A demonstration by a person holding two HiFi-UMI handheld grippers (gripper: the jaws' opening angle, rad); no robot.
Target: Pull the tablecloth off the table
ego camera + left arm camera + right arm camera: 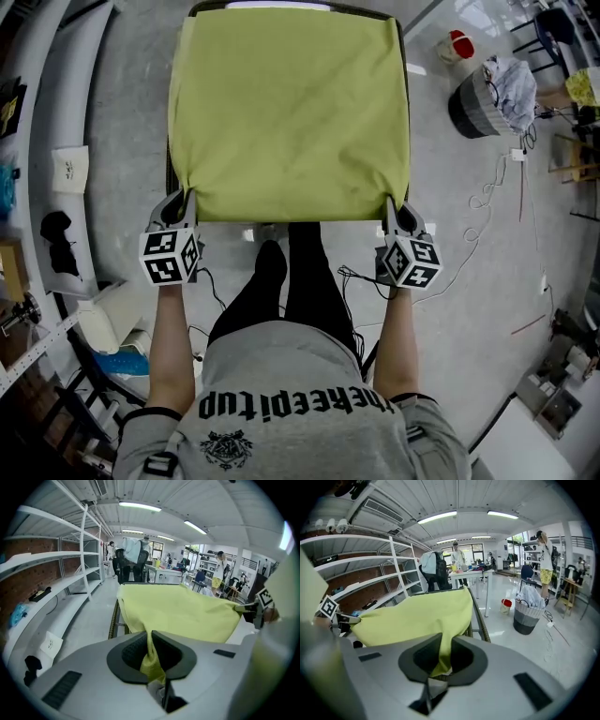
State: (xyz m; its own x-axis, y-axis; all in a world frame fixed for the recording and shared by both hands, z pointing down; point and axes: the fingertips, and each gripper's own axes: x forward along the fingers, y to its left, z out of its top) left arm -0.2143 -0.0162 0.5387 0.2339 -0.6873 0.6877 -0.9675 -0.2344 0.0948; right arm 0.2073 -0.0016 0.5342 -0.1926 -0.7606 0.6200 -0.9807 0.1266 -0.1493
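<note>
Your grey shirt (300,394) and black trousers (305,281) fill the bottom of the head view. Your left gripper (187,200) is clamped on the near-left corner of the yellow-green tablecloth (291,112), and your right gripper (392,204) on the near-right corner. Both gripper views show fabric bunched between nearly closed jaws. The cloth covers the whole tabletop, near corners drawn into points at the jaws. The wicker table (479,623) rim shows under the cloth's right edge. A laundry basket (492,94) stands on the floor, well apart to the right.
</note>
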